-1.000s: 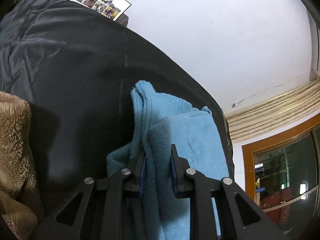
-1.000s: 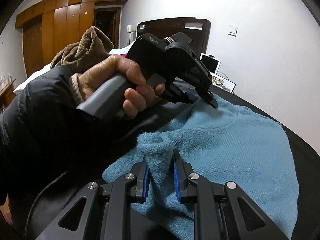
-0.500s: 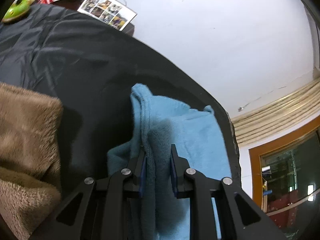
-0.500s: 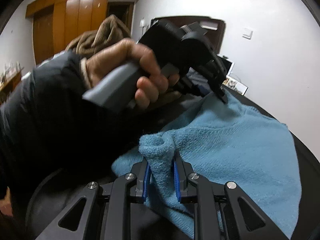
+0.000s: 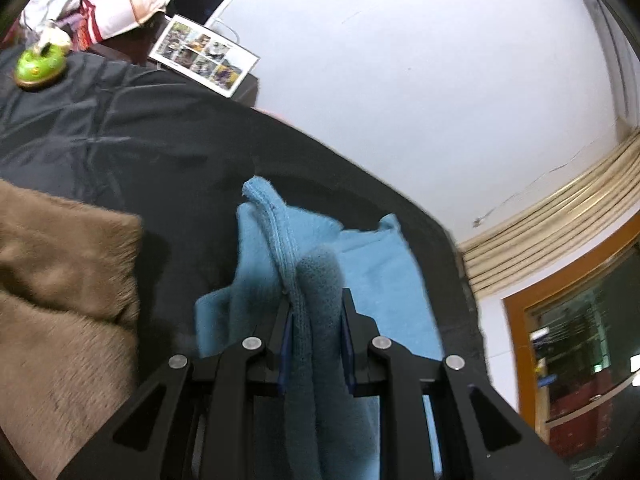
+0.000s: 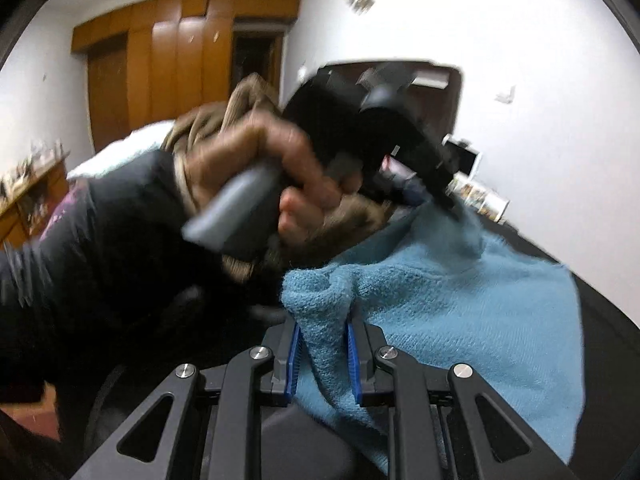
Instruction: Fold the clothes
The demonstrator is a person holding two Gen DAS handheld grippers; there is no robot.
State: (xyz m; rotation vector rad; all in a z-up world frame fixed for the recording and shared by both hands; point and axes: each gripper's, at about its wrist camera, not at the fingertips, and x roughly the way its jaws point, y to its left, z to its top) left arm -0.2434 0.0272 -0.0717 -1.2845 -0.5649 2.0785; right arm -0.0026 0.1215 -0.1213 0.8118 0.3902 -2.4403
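Both tongs are pinching the blue sweater (image 6: 460,312), one bunch of soft knit in each. The left tongs (image 5: 314,316) are closed on a thick fold near a stitched edge. The right tongs (image 6: 323,334) are closed on a rolled-up lump of the same sweater.

To do this fold well, I think both tongs should lift together and stay level, so the cloth hangs flat between them. Keep the pinch tight, because fluffy knit can slip out. Carry the held edge over the rest of the sweater and lay it down gently, edge on edge.

The sweater lies on the black sheet (image 5: 120,140) on the bed and spreads forward, away from both tongs. The brown fuzzy blanket (image 5: 60,280) sits off to the left, well apart from the sweater.
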